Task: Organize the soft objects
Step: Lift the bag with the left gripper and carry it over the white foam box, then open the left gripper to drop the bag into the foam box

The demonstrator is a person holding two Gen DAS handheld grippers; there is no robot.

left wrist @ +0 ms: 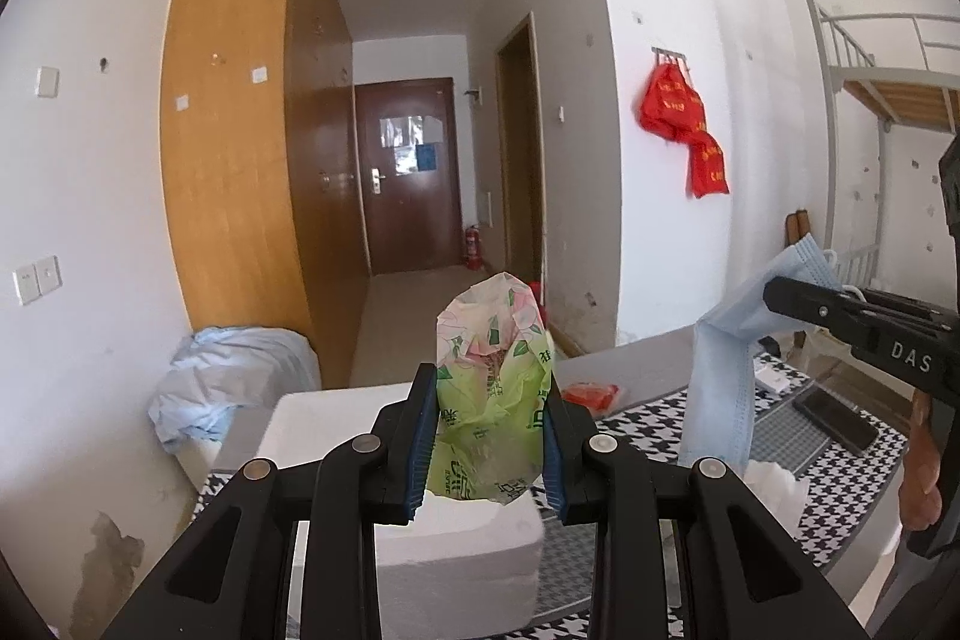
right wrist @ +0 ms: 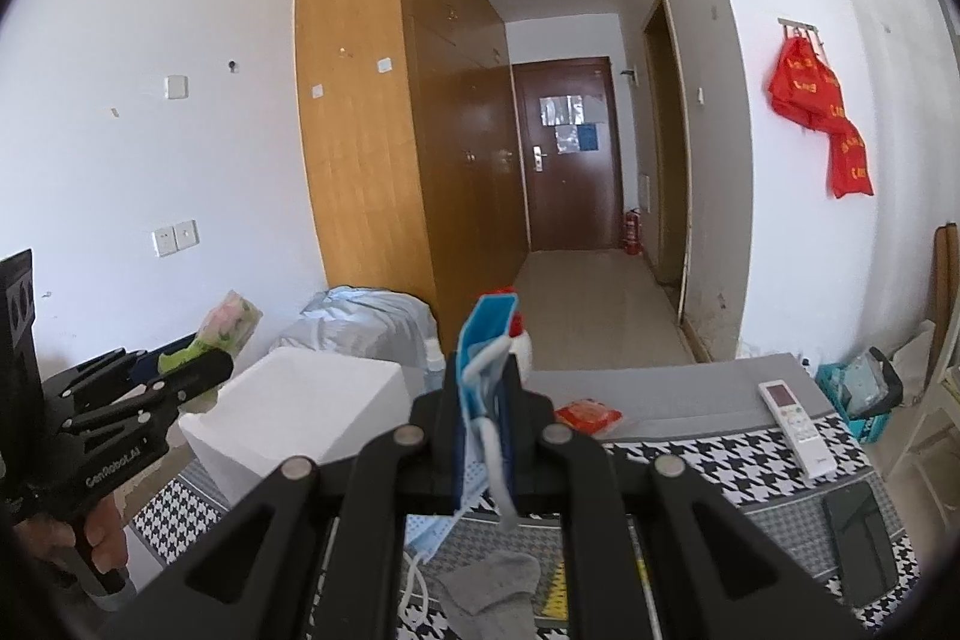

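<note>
In the left wrist view my left gripper [left wrist: 489, 436] is shut on a green and pink flowered soft plastic packet [left wrist: 493, 370], held upright above a white foam box [left wrist: 462, 556]. The right gripper [left wrist: 773, 293] comes in from the right, and a light blue face mask [left wrist: 723, 370] hangs from its tip. The right wrist view shows my right gripper [right wrist: 483, 418] shut on that folded mask [right wrist: 480, 370], ear loops dangling. At that view's left edge a hand holds the left gripper [right wrist: 216, 367], with the flowered packet [right wrist: 231, 319] in its tip, beside the foam box [right wrist: 300, 400].
A houndstooth mat [right wrist: 720, 466] covers the grey table. On it lie a grey sock [right wrist: 489, 580], another blue mask [right wrist: 429, 526], a red packet [right wrist: 588, 415], a white remote [right wrist: 795, 424] and a dark phone [right wrist: 864, 538]. Bundled light blue cloth [left wrist: 234, 388] sits by the wooden wardrobe.
</note>
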